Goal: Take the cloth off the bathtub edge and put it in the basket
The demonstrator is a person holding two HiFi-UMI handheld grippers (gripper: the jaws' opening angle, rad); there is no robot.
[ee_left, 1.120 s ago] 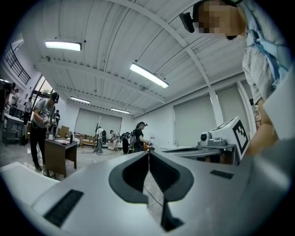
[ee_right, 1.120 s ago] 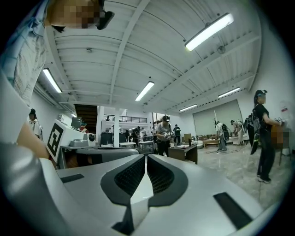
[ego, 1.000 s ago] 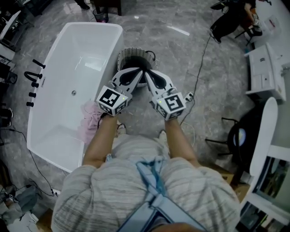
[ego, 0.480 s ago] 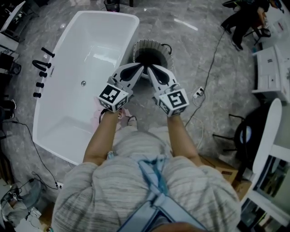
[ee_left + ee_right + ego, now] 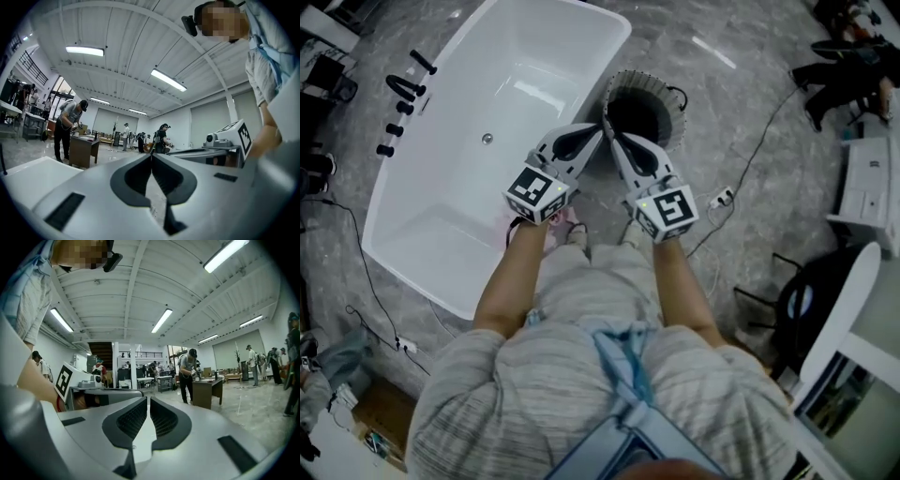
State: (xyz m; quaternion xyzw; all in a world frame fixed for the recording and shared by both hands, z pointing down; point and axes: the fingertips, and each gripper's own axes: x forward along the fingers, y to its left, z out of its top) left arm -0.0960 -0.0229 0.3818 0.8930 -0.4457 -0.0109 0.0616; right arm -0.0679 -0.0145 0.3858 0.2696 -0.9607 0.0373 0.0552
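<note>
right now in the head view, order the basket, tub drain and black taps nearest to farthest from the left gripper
From the left gripper:
1. basket, just beyond its tips
2. tub drain, to its left in the bathtub
3. black taps, farthest left, outside the bathtub's rim

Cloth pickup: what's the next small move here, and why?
Likely lower the left gripper toward the pink cloth on the bathtub edge and open its fingers: it and the right gripper are shut, empty, level, and the cloth sits beneath the left wrist, outside the basket.
</note>
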